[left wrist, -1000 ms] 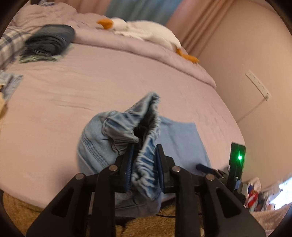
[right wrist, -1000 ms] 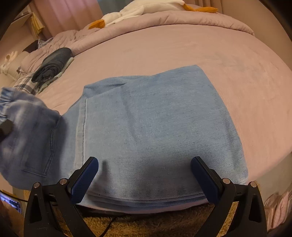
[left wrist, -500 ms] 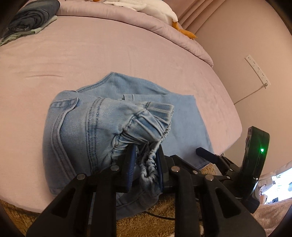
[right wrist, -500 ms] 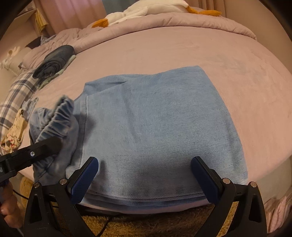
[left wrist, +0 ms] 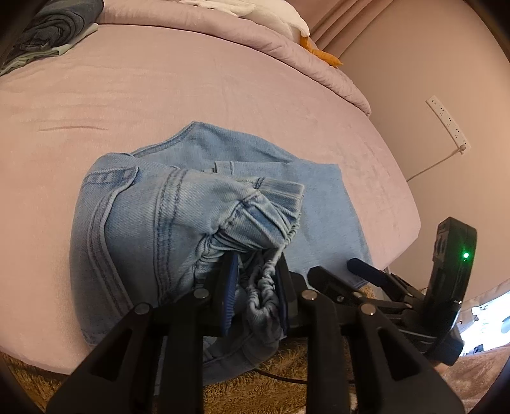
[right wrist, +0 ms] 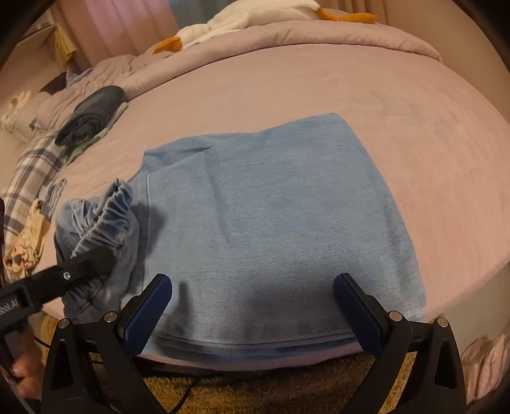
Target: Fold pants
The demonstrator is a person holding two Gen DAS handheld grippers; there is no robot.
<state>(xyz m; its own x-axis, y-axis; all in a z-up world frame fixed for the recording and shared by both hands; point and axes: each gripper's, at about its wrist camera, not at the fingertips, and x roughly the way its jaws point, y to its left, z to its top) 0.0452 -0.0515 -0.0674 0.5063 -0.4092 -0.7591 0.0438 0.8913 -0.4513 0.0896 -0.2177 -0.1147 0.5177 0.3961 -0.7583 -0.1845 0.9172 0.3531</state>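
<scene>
Left wrist view: the left gripper (left wrist: pixel 255 283) has its blue-padded fingers (left wrist: pixel 230 286) pinched on the gathered elastic waistband of the light blue denim pants (left wrist: pixel 165 223), which bunches up between them. The waist end is lifted and crumpled at the near edge of the lilac bed (left wrist: pixel 191 89), stitched seams showing; the folded legs lie flat beyond, toward the right. The right gripper (left wrist: pixel 366 270) pokes in from the right, low over the bed's edge.

Right wrist view: the right gripper (right wrist: pixel 253 315) stands wide open, holding nothing, its pads either side of the near edge of the pants (right wrist: pixel 280 216), whose layered hems stack flat. The left gripper (right wrist: pixel 83 264) reaches in from the left, clamped on the ruffled waistband. A plush goose (right wrist: pixel 242 19) lies on the far quilt.
</scene>
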